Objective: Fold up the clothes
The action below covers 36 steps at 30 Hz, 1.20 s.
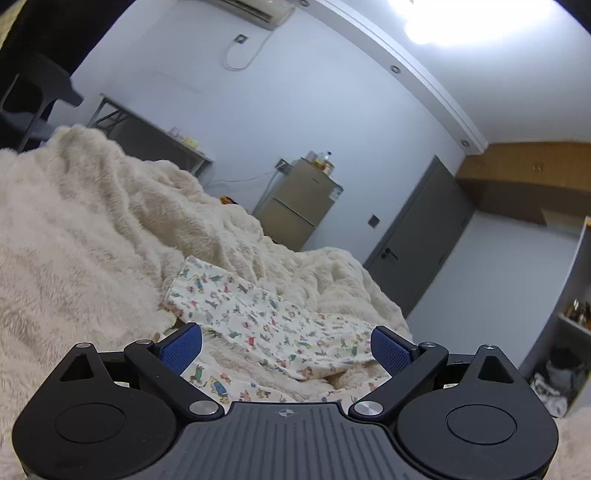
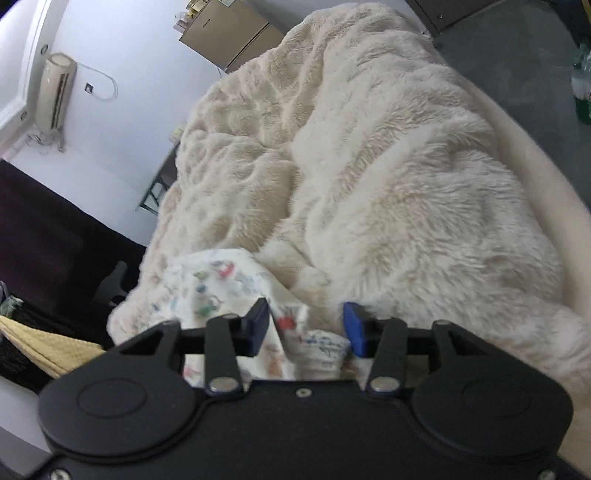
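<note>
Cream fuzzy blanket point(image 1: 92, 229) is covering the bed, fridge point(image 1: 299, 203) standing beyond it. Left gripper point(image 1: 286, 343) is hovering wide over the printed garment point(image 1: 258, 317) on the blanket. Right gripper point(image 2: 304, 326) is sitting half-open around bunched garment cloth, not pinching.

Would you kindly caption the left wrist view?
Open left gripper above printed garment on fluffy blanket.

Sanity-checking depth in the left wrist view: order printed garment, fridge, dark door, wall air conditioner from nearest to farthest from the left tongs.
1. Printed garment: on the blanket, right ahead of the left tongs.
2. Fridge: past the bed, centre.
3. Dark door: right. Too close to the fridge to call.
4. Wall air conditioner: top, high on the far wall.
</note>
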Motion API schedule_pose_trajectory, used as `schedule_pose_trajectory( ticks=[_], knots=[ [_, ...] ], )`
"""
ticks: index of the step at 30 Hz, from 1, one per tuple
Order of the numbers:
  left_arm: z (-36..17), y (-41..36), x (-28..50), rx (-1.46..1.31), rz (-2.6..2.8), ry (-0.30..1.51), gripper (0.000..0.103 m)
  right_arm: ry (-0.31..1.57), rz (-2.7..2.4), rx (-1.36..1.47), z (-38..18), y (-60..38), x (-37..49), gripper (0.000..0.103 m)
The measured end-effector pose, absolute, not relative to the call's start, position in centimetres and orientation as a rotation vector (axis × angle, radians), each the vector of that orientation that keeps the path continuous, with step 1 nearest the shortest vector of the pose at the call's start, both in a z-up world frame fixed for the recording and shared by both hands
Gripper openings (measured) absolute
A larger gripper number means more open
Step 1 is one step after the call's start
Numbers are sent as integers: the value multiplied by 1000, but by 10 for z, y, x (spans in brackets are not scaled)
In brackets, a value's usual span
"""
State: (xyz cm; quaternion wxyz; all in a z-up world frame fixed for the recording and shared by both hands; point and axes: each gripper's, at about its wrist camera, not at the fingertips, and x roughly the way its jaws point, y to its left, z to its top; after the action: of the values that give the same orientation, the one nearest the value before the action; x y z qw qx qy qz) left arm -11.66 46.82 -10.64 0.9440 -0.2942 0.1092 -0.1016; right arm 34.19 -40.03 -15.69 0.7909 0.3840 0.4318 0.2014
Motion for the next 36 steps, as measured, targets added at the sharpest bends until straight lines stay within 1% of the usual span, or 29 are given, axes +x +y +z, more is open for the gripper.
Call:
schedule_pose_trajectory(
  ticks=[1, 4, 6, 12, 14, 19, 21, 23, 26, 34, 36],
  knots=[
    [-107, 469, -118, -596, -199, 228, 97, 936, 437, 843, -155, -403, 343, 51],
    [-108, 469, -115, -580, -171, 249, 97, 958, 483, 947, -150, -422, 338, 59],
    [-107, 469, -116, -575, -160, 254, 97, 980, 510, 970, -150, -432, 331, 59],
    [-103, 464, -114, -556, -175, 237, 97, 971, 573, 1056, -160, -445, 325, 59],
    [-103, 465, -115, -558, -172, 232, 97, 975, 564, 1036, -162, -435, 329, 59],
    [-106, 471, -118, -583, -139, 228, 97, 915, 591, 1068, -164, -416, 339, 59],
    [-108, 473, -119, -593, -126, 228, 97, 974, 556, 1008, -163, -405, 346, 59],
    [-107, 474, -120, -592, -121, 226, 97, 1049, 512, 924, -162, -395, 350, 56],
    [-106, 475, -121, -590, -119, 225, 97, 1095, 502, 908, -159, -397, 349, 57],
    [-105, 473, -120, -570, -73, 228, 97, 1108, 552, 870, -163, -408, 333, 56],
    [-104, 473, -121, -565, -63, 223, 97, 1079, 562, 893, -166, -405, 334, 59]
  ],
)
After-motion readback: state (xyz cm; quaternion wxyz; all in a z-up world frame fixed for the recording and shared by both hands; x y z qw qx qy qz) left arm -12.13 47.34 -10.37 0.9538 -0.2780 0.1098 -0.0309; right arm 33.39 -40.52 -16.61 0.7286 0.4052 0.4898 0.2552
